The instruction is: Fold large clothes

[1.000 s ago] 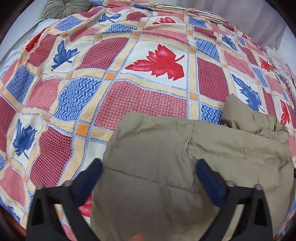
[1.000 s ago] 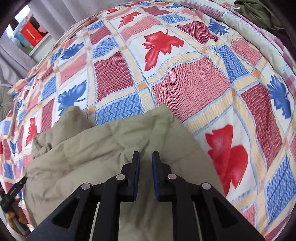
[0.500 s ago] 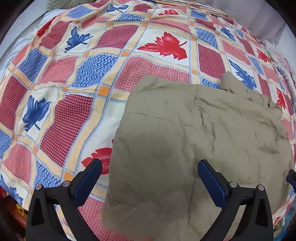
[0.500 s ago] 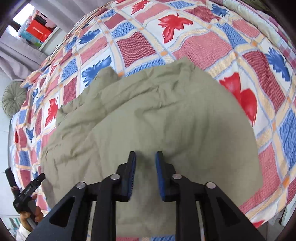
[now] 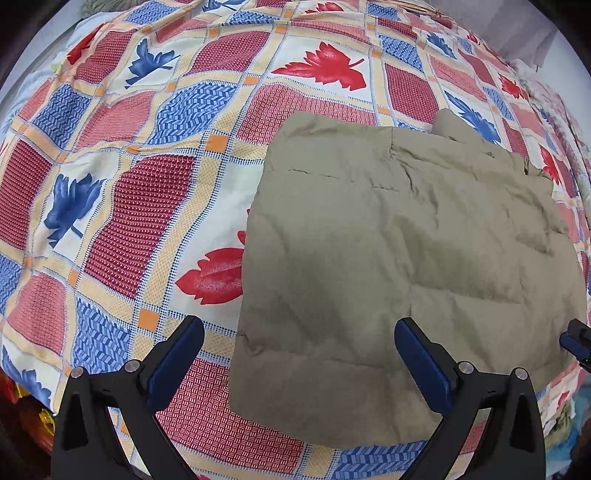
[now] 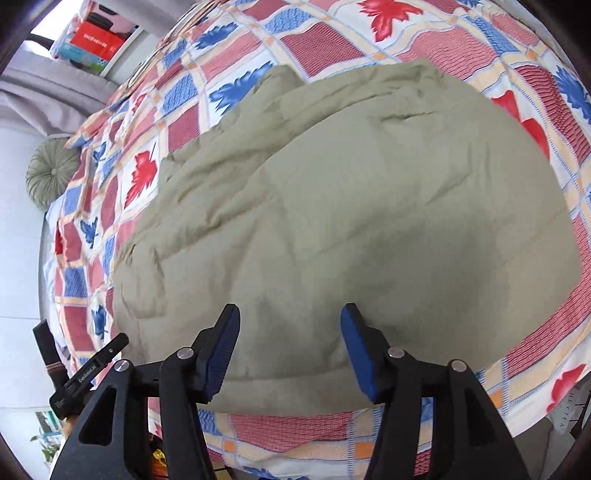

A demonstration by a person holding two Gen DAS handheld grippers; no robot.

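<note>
An olive-green padded garment (image 5: pixel 399 251) lies folded into a rough rectangle on the patterned bedspread (image 5: pixel 147 206), near the bed's front edge. My left gripper (image 5: pixel 295 347) hovers above its near left part, jaws wide open and empty. In the right wrist view the same garment (image 6: pixel 351 206) fills the middle. My right gripper (image 6: pixel 290 332) hangs over its near edge with the jaws opening and nothing between them. The right gripper's tip (image 5: pixel 576 339) shows at the far right of the left wrist view. The left gripper's body (image 6: pixel 85 373) shows at the lower left of the right wrist view.
The bedspread (image 6: pixel 369 33) has red and blue leaf squares. A round green cushion (image 6: pixel 51 177) lies at the bed's far end. Boxes on a shelf (image 6: pixel 92 44) stand beyond it, beside grey curtains. Another cloth heap (image 5: pixel 554 110) lies along the bed's right side. The bed's front edge (image 6: pixel 332 439) is close below.
Both grippers have drawn back toward the bed's front edge, so more of the garment shows. The right gripper's jaws, nearly together a second ago, now stand apart. The garment lies still.
</note>
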